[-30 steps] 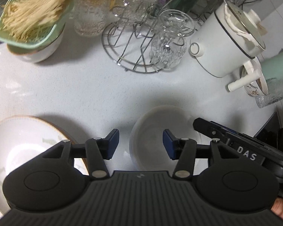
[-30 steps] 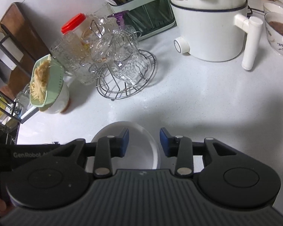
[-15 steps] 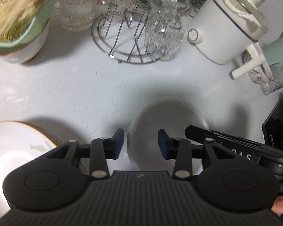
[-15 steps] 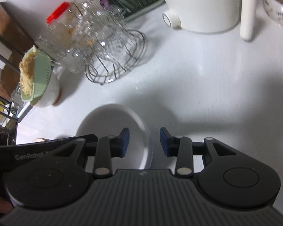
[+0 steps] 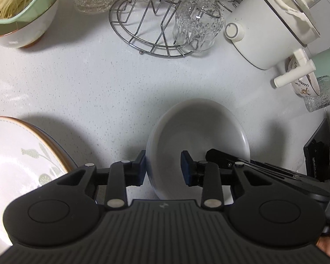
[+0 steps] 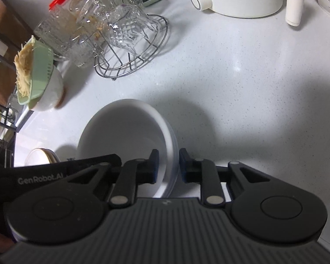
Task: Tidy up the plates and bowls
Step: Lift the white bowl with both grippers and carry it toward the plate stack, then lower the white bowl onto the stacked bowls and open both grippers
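I straddle opposite rims of the plain white round bowl [image 5: 200,140] on the speckled white counter [image 5: 88,83], near the wire glass rack [image 5: 151,33]. Left gripper [image 5: 164,168]: jaws just closing, gap remains inside, no pinch yet. Right gripper [image 6: 168,165]: jaws just closing, nearly pinching rim. Two-sided hold keeps the bowl level for lifting, probably toward the leaf-patterned plate [image 5: 17,160].

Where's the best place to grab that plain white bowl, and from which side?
By its rim, from above. The white bowl sits upright and open on the counter, so its thin rim fits between two fingers. The left gripper straddles its left rim and the right gripper its right rim, both having just been closing.
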{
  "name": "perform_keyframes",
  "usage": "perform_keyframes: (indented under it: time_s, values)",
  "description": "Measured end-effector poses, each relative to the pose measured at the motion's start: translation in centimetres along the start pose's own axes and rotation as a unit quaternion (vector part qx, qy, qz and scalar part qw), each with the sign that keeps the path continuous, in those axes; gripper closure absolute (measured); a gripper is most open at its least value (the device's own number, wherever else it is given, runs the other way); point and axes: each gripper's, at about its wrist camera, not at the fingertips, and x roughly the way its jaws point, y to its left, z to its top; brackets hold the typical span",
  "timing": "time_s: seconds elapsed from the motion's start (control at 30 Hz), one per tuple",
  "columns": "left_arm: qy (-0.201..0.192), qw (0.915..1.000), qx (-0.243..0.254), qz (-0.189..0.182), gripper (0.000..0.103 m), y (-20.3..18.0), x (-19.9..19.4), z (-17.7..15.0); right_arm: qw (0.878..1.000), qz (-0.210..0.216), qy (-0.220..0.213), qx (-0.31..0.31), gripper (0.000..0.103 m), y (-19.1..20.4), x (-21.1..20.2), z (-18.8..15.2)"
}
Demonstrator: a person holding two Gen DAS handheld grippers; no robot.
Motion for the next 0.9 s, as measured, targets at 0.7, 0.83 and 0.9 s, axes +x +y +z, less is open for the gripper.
perform_keyframes:
  time_s: [0.7,0.83,0.9]
  values:
    - [-0.016,0.9994,0.008,-0.029,0.065,-1.4,-6.6,0.5,0.999,0.016,-0.03,0.025,0.08,1.6,-5.6,0.1]
    - [-0.018,0.9993,0.009,-0.03,0.065,-1.3,-7.8,0.5,0.998,0.022,-0.038,0.034,0.08,2.0,-6.8,0.0]
    - [-0.019,0.9993,0.003,-0.032,0.065,-1.0,-8.3,0.5,0.998,0.024,-0.042,0.035,0.08,2.4,-7.2,0.0]
